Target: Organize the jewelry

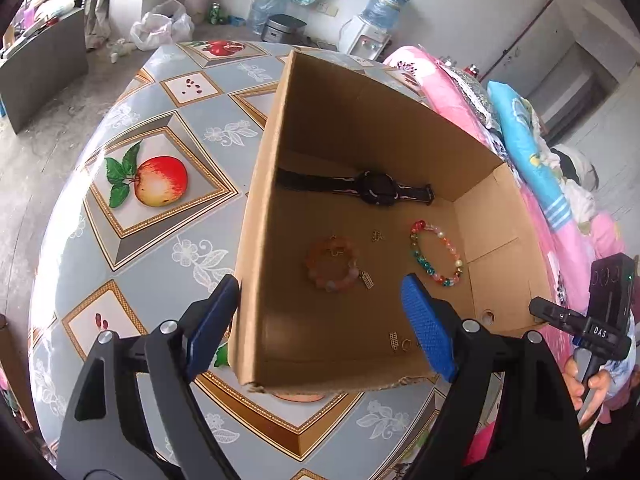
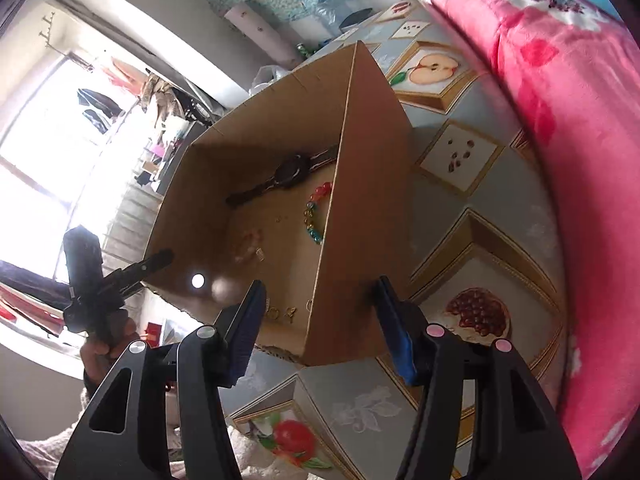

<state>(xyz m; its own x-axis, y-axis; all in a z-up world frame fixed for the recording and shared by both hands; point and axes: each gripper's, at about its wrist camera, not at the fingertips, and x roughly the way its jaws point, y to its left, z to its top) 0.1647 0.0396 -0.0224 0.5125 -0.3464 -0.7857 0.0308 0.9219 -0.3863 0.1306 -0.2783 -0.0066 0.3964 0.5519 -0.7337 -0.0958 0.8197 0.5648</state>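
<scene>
An open cardboard box [image 1: 256, 216] stands on the table and holds jewelry: a black watch [image 1: 376, 190], a pale pink bead bracelet [image 1: 332, 266], a multicoloured bead bracelet [image 1: 436, 252] and small gold pieces [image 1: 398, 342]. My left gripper [image 1: 320, 324] is open and empty, its fingers astride the box's left wall. My right gripper [image 2: 320, 320] is open and empty, astride the box's right wall [image 2: 360, 208]. The watch [image 2: 288, 174] and the coloured bracelet [image 2: 314, 212] also show in the right wrist view.
The table carries a grey-blue fruit-print cloth [image 1: 152, 184]. Pink and blue bedding [image 1: 532, 184] lies along the table's right side. A water dispenser [image 1: 366, 36] and bags stand on the floor beyond. The right gripper [image 1: 592, 324] shows at the box's right.
</scene>
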